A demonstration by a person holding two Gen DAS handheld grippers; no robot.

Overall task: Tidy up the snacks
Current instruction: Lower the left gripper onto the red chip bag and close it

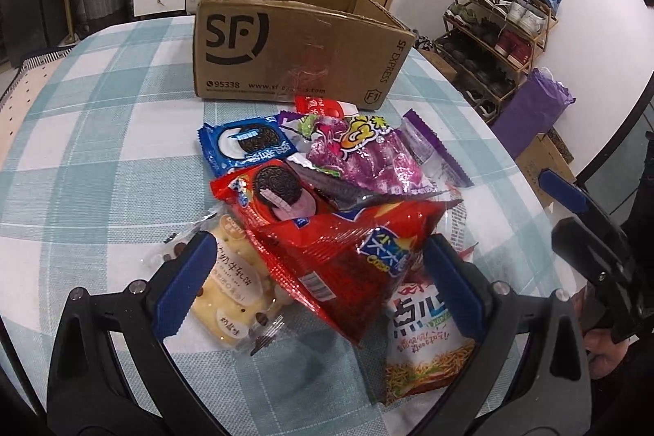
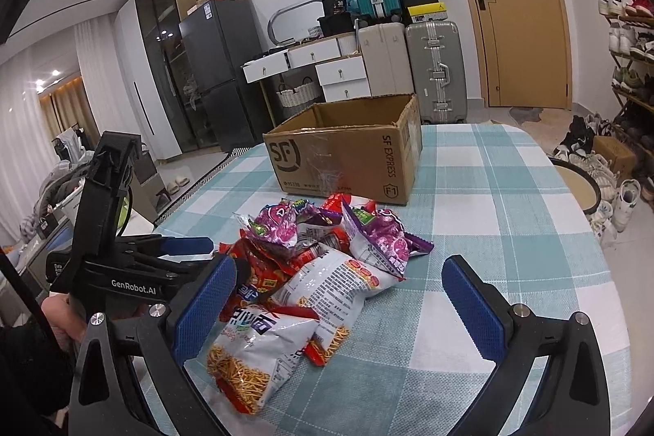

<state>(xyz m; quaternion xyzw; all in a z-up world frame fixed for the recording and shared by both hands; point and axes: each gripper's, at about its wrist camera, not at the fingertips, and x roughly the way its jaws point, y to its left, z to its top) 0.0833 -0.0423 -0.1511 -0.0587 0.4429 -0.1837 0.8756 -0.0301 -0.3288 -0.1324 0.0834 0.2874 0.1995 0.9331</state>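
Observation:
A heap of snack packs lies on the checked tablecloth (image 1: 102,133) in front of an open cardboard SF box (image 1: 294,39) (image 2: 343,158). The heap holds a blue Oreo pack (image 1: 245,146), a red Oreo pack (image 1: 269,191), a purple bag (image 1: 363,158) (image 2: 384,235), a cracker pack (image 1: 233,285) and a white noodle-snack bag (image 1: 425,346) (image 2: 261,346). My left gripper (image 1: 319,289) (image 2: 184,246) is open, its fingers straddling a red chip bag (image 1: 343,252) at the heap's near end. My right gripper (image 2: 339,307) (image 1: 572,199) is open at the heap's right side, its left finger beside the noodle-snack bag.
The box stands at the table's far side, its inside hidden. A shoe rack (image 1: 498,23) and purple bag (image 1: 531,109) stand right of the table, a round stool (image 2: 572,186) by its edge. Suitcases (image 2: 433,68) and white drawers (image 2: 339,72) are behind.

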